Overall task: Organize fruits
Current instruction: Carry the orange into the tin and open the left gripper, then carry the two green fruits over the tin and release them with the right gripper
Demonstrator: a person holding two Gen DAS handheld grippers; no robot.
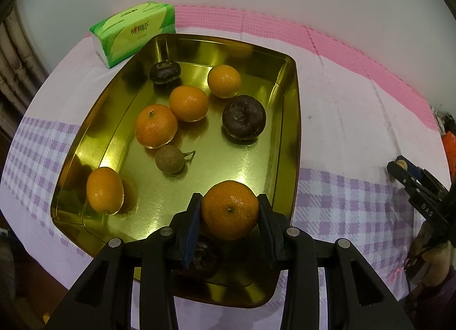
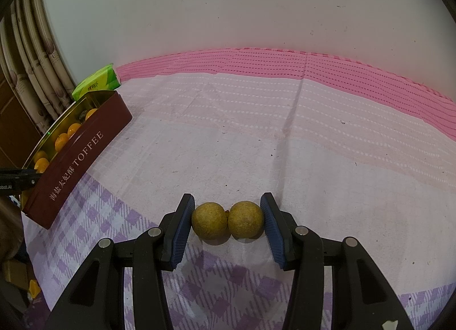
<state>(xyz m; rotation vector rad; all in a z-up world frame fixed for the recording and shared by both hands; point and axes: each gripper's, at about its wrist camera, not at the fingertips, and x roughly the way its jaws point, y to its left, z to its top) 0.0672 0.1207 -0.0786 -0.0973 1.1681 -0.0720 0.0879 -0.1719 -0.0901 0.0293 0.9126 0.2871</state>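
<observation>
My left gripper is shut on a tangerine and holds it over the near end of the gold tin. In the tin lie several tangerines, dark mangosteens and a brown longan; another mangosteen sits under the gripper. My right gripper brackets a joined pair of longans resting on the cloth, with both pads touching or nearly touching them. The tin also shows far left in the right wrist view. The right gripper also shows at the right edge of the left wrist view.
A green tissue pack lies behind the tin, near the wall. The table is covered by a pink and purple-checked cloth. A curtain hangs at the left. The tin's maroon side reads TOFFEE.
</observation>
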